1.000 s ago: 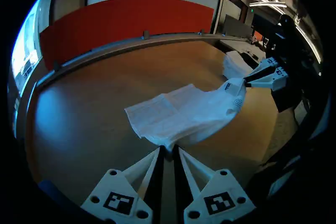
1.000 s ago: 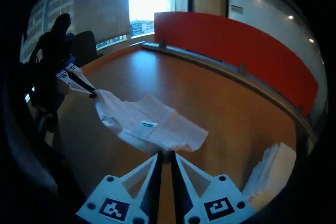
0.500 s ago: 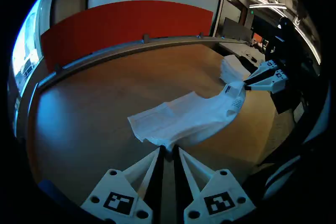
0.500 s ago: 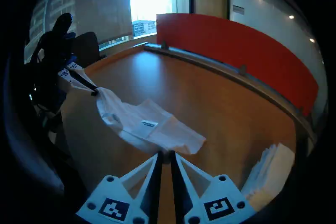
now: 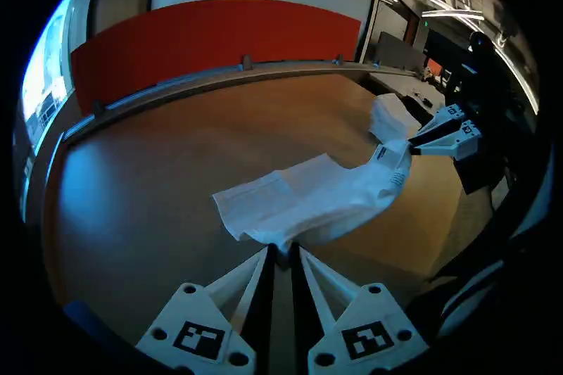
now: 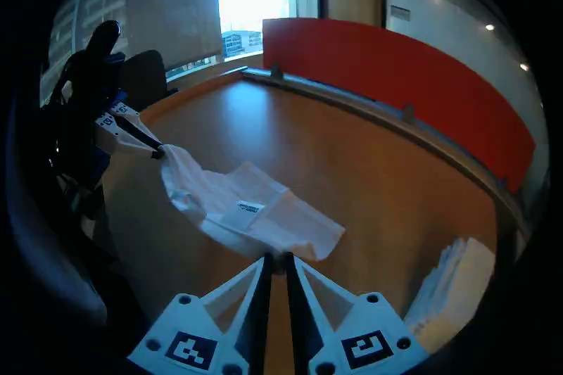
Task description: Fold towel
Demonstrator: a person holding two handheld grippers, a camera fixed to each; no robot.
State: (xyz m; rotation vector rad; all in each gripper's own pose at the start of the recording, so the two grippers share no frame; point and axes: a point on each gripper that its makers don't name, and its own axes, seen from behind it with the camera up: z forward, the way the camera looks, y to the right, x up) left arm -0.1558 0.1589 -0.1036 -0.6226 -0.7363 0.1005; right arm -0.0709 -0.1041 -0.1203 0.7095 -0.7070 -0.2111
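**Holding a towel by two corners, one gripper on each**

In the left gripper view, the left gripper (image 5: 283, 252) is sitting at the bottom of the shot with its fingers drawn in to a thin slit. They're pinching a corner of the white towel (image 5: 317, 195) right at the tips. The towel is running away from that gripper, up and to the right across the wooden table (image 5: 155, 164). Most of it is lying on the wood, a bit rumpled. The far end is hanging off the surface at the right gripper (image 5: 414, 150), which is biting the other corner over by the table's right edge. So the cloth is sagging loosely between the two. A stack of white cloths (image 5: 390, 116) is sitting just behind that far corner, and a red partition (image 5: 211, 37) is standing along the back of the table.

In the right gripper view, the right gripper (image 6: 276, 257) is poking up from the bottom, fingers nearly together, and the near towel corner is caught between the tips. From there the towel (image 6: 281, 224) is spreading up and to the left, with a small label (image 6: 248, 207) facing up around the middle. Its far corner is hanging from the left gripper (image 6: 156, 153), which is clamping it at the left side, in front of a dark chair (image 6: 144, 79). The stack (image 6: 457, 283) is sitting low on the right, well apart from the towel.
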